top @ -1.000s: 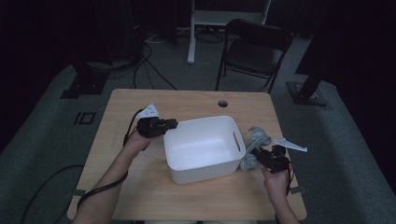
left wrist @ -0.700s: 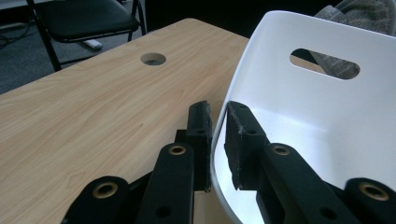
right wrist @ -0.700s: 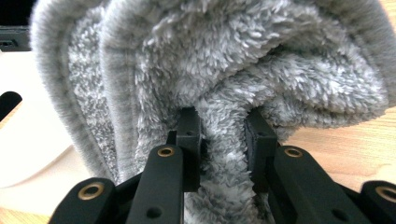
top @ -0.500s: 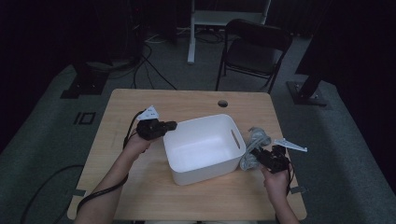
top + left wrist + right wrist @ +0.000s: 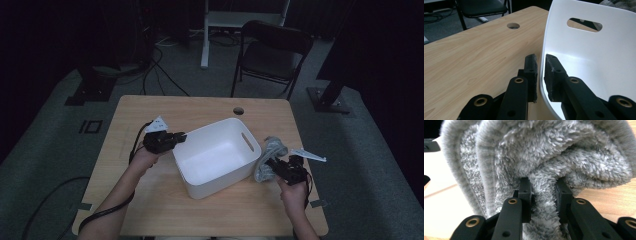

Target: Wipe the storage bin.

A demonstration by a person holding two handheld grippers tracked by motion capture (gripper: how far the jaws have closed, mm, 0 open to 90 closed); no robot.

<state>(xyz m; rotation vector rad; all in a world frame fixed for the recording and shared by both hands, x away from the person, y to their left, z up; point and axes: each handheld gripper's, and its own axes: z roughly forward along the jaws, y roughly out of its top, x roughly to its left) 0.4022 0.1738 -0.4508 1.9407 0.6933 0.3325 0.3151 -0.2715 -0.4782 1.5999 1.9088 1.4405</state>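
With the left gripper [image 5: 540,75] clenched on the white bin [image 5: 210,172] rim between its jaws and the right gripper [image 5: 543,195] pinching the grey fleece cloth [image 5: 549,157], the slick rim may slip free as the cloth swings over.

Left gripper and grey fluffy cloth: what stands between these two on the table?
In the high view, the white bin stands between the left gripper, which pinches its rim, and the grey fluffy cloth held by the right gripper.
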